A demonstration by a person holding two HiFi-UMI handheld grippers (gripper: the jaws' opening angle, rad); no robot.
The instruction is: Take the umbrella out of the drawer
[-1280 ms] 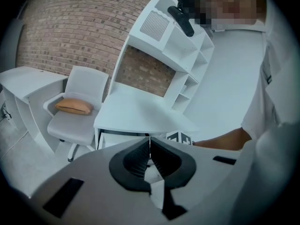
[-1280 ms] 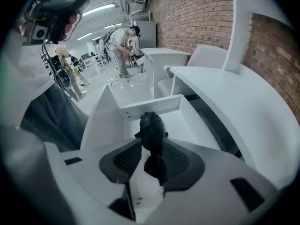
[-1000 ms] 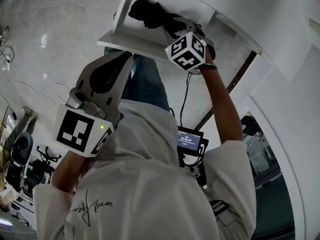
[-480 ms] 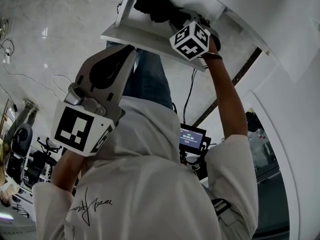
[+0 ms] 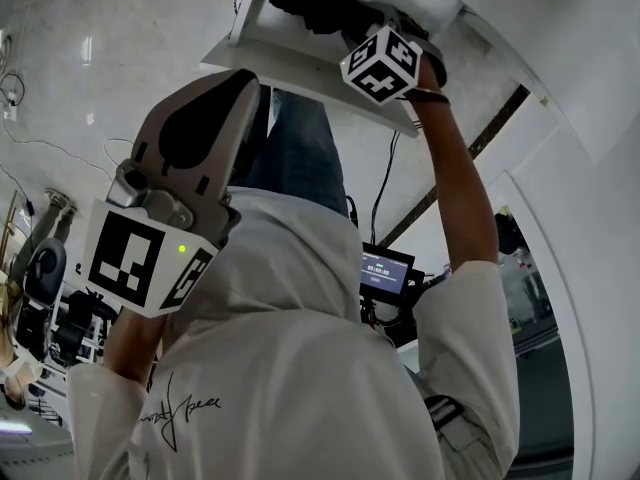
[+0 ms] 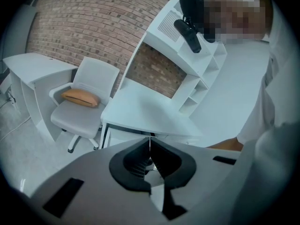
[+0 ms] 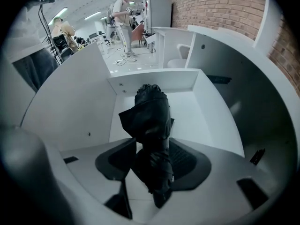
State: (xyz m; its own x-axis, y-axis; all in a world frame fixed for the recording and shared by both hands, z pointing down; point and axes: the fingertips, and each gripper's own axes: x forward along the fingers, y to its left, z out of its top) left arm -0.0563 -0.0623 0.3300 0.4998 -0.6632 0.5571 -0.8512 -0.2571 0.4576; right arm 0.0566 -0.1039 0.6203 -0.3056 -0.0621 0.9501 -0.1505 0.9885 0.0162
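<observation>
Umbrella point(image 7: 152, 121), black, folded, its fabric crumpled, lies in the white drawer point(image 7: 154, 81) between the jaws of my right tongs point(image 7: 152, 146), which have just been spreading. My left tongs point(image 6: 150, 142) are pressed together.

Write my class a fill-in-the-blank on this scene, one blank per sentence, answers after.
1. The umbrella lies in the white ___.
2. It stands between the jaws of the ___ gripper.
3. The left gripper is ___.
4. The cushion on the chair is ___.
Answers: drawer; right; shut; orange.
Note: the jaws of the right gripper have just been opening around the umbrella.
</observation>
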